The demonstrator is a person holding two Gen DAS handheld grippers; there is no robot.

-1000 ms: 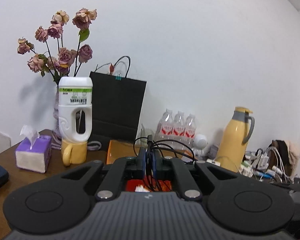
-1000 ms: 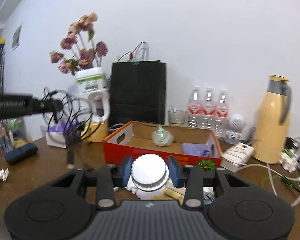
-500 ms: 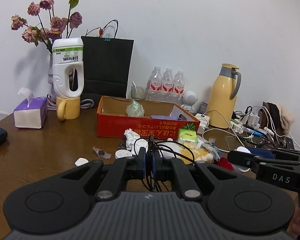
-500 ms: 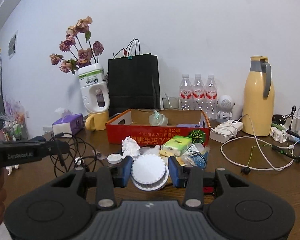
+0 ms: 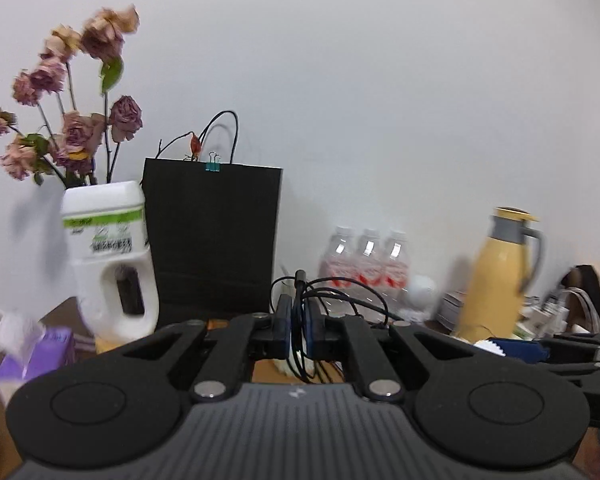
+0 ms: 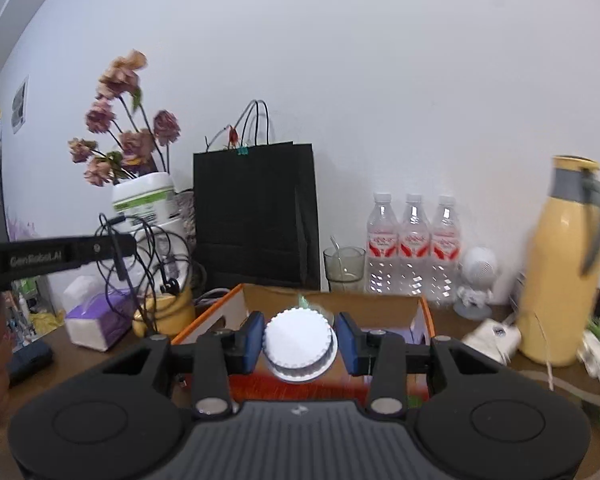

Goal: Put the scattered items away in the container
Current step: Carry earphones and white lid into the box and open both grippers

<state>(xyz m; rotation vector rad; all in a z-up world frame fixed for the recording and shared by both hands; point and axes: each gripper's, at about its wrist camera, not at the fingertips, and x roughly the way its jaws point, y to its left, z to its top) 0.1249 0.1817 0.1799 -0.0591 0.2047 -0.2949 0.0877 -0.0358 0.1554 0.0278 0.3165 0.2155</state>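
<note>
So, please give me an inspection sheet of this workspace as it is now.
Surface: brown wooden table.
Job's things: orange cardboard box, open; white ridged lid; black earphone cable.
Clutter: tissue box, yellow mug, glass, three water bottles, yellow thermos.
Grippers: left gripper shut on the cable; right gripper holds the lid above the box.
Cables: white cable near the thermos.
Surroundings: white wall, black paper bag, dried roses.

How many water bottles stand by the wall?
3: the bottles stand in a row between the glass and the flask. Others may be hidden.
</note>
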